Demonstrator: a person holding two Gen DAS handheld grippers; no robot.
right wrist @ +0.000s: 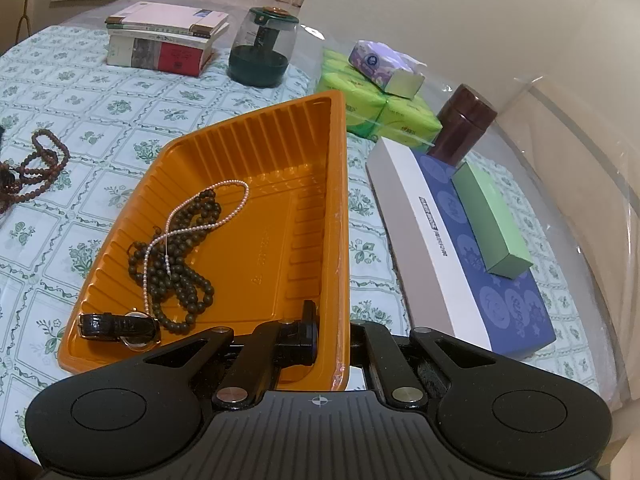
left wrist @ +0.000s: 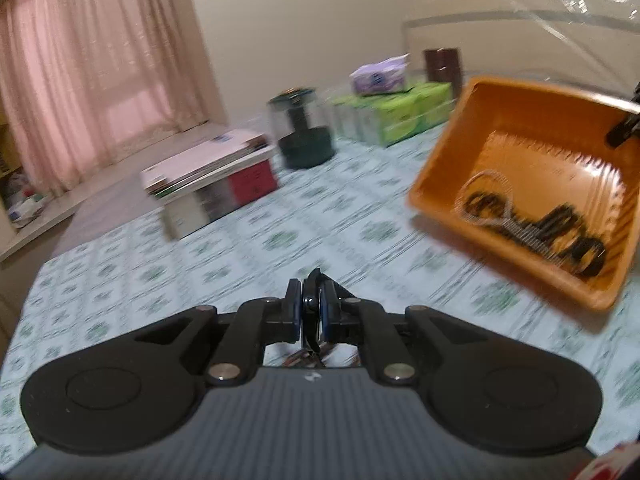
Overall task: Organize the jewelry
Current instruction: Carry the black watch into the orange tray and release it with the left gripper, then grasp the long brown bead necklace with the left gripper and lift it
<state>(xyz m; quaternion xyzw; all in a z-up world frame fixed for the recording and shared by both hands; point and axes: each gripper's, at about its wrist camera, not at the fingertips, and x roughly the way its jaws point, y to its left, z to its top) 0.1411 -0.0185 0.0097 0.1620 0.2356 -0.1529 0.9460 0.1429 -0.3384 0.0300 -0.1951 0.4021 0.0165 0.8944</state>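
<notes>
Right finger hidden behind tray (right wrist: 208, 148) (rim).

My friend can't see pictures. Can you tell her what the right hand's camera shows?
The right gripper pinches the rim of an orange tray holding dark beads, a thin pearl string and a black watch. More brown beads lie on the flowery tablecloth at the left; books, a jar and boxes sit around it.
</notes>
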